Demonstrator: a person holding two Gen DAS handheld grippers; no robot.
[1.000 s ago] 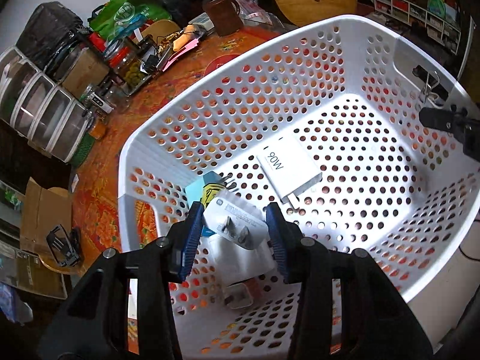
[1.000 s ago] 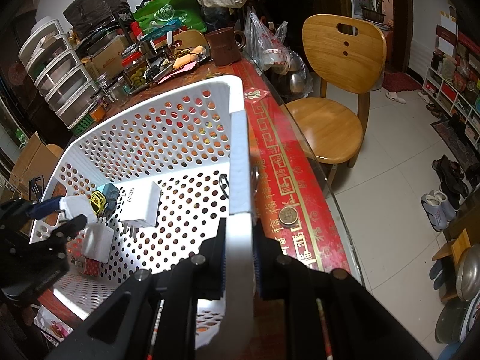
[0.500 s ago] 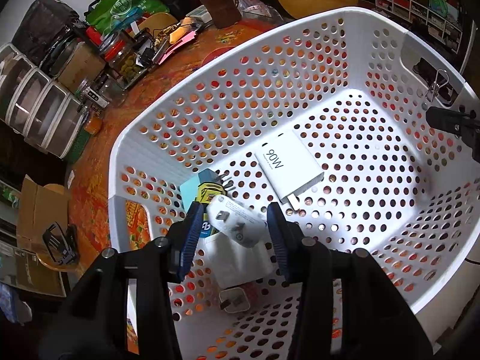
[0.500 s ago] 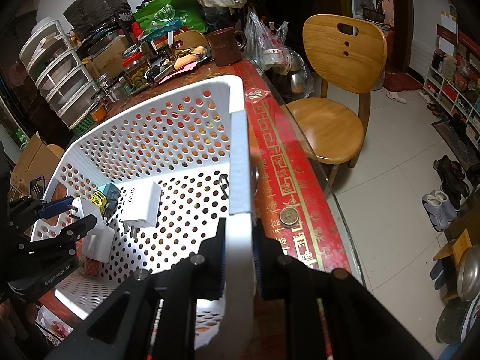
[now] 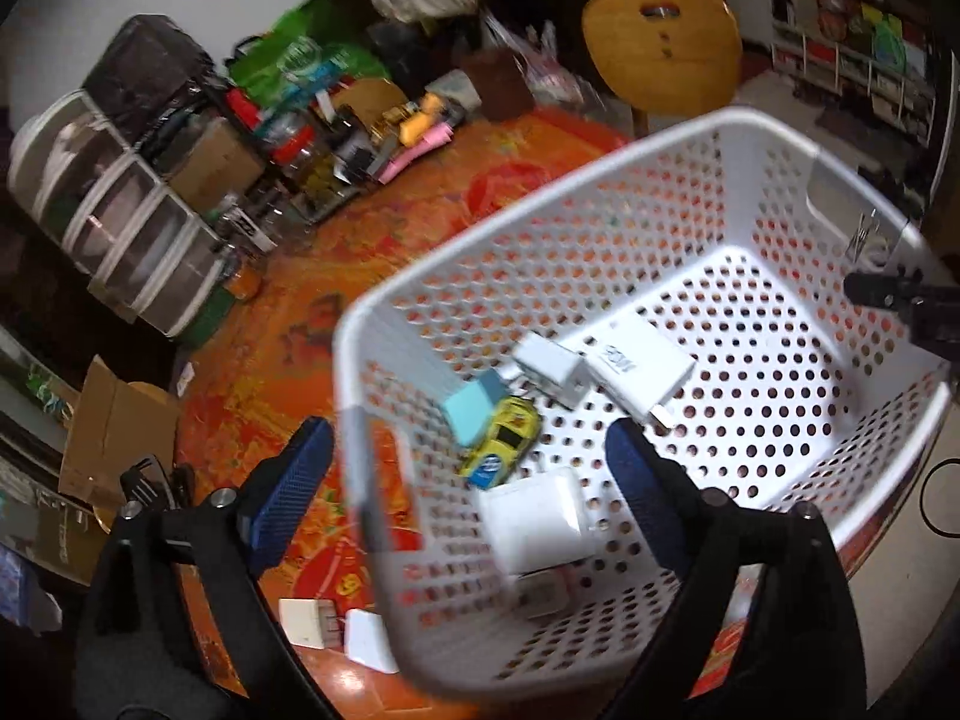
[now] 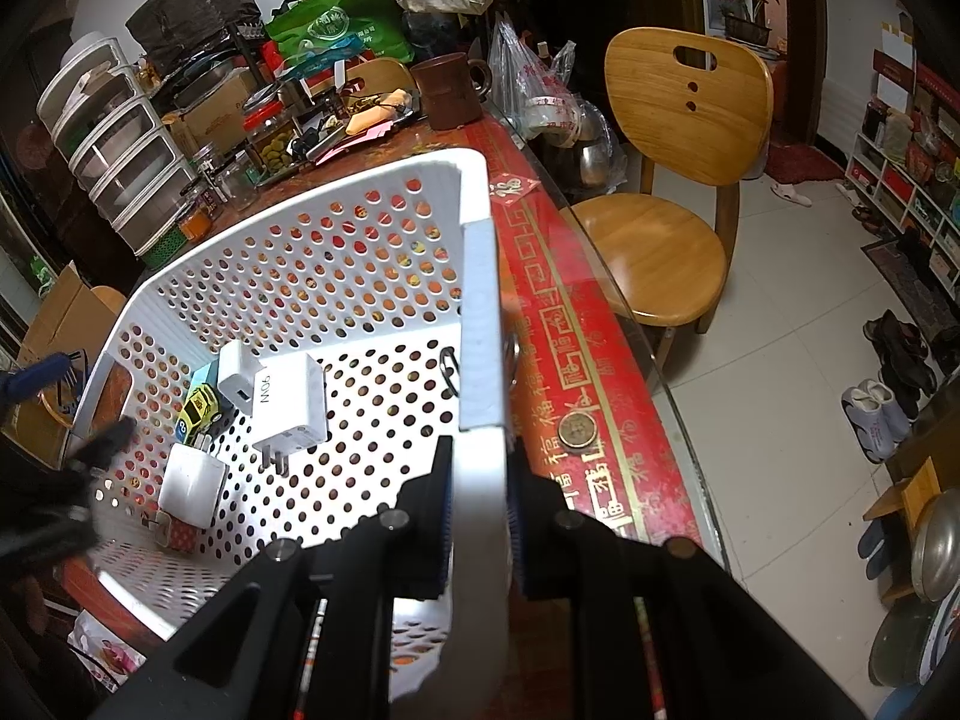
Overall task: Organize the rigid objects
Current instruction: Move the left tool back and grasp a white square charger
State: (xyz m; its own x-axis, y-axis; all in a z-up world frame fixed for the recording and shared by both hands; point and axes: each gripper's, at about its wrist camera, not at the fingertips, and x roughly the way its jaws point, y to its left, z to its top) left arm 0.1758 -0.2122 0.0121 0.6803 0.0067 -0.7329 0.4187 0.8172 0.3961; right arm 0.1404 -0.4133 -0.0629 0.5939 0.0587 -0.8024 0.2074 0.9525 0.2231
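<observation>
Your left gripper (image 5: 465,480), jaws opening and empty, is nearer the two white plastic chargers (image 5: 336,627) on the table just outside the white perforated plastic basket's (image 5: 540,240) near-left corner; right gripper (image 6: 477,516) pinches its rim.

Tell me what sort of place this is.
Most likely a lived-in home dining area. A wooden chair stands at a table with a red patterned cloth, shoes lie on the tiled floor, and stacked plastic drawers, jars and bags crowd the table's far end.
</observation>
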